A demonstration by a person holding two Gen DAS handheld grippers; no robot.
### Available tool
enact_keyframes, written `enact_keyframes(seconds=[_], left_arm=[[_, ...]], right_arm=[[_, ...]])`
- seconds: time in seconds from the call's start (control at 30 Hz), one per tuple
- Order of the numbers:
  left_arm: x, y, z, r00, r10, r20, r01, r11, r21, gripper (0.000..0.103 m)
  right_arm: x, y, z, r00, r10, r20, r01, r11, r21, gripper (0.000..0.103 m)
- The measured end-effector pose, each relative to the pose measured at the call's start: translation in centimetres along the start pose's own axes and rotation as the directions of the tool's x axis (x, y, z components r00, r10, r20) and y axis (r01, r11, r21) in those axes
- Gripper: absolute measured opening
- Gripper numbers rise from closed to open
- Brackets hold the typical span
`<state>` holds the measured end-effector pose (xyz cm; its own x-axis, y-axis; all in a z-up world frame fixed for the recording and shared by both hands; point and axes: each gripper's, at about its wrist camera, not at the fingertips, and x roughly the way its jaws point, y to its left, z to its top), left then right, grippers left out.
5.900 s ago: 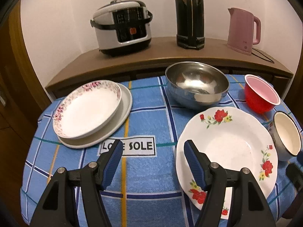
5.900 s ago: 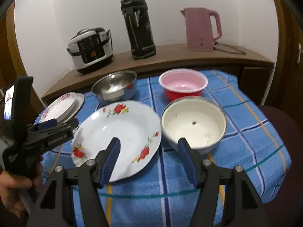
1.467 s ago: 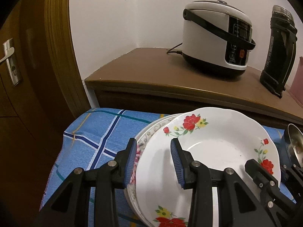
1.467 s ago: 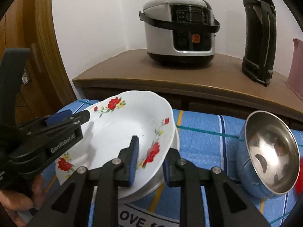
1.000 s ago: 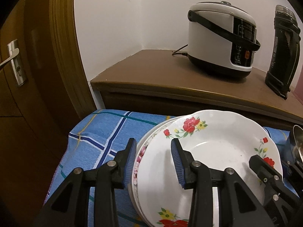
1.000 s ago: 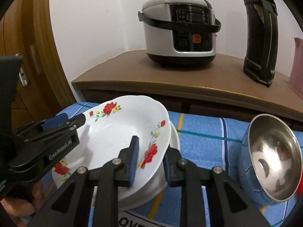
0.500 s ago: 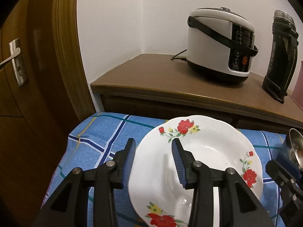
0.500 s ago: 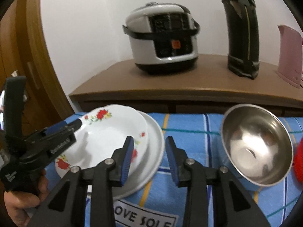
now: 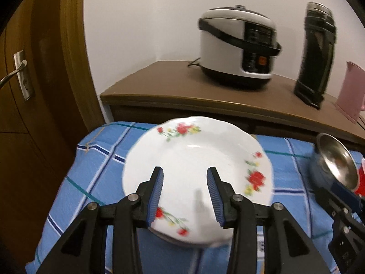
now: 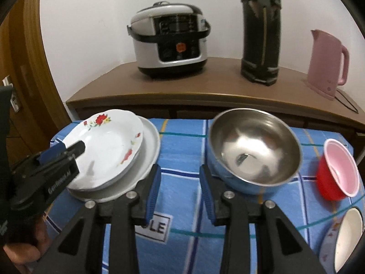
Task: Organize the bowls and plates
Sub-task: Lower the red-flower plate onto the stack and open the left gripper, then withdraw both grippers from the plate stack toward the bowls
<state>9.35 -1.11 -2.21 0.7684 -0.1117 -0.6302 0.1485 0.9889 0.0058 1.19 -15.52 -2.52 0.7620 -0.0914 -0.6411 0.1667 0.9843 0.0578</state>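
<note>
The white rose-pattern plate (image 9: 194,155) lies on top of the plate stack at the table's left end. In the right wrist view the same rose plate (image 10: 107,146) rests in a wider plain plate (image 10: 150,146). My left gripper (image 9: 185,194) hovers open over the plate's near half, its pads not pressing on anything. My right gripper (image 10: 179,180) is open above bare tablecloth, between the stack and the steel bowl (image 10: 253,150). A red bowl (image 10: 337,171) and a white enamel bowl (image 10: 349,237) sit further right.
Behind the table a brown sideboard (image 10: 228,91) carries a rice cooker (image 10: 168,36), a black thermos (image 10: 260,34) and a pink kettle (image 10: 326,61). A wooden door with a handle (image 9: 20,75) stands close on the left. A hand (image 10: 25,251) holds the left gripper.
The right gripper let go of the rose plate's rim, widened and drew back to the right. The left gripper pulled back too. The plate now lies settled on the stack.
</note>
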Motion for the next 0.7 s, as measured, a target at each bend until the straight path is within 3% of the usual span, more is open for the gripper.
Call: enact_keyframes(seconds=[0.7], left_arm=[[-4.7,-5.5,-1.7,0.997,-0.076,0.000,0.076,0.995,0.063,0.043]], right_arm=[[-4.1,-4.3,-1.2,0.999,-0.045,0.027,0.043,0.998,0.051,0.037]])
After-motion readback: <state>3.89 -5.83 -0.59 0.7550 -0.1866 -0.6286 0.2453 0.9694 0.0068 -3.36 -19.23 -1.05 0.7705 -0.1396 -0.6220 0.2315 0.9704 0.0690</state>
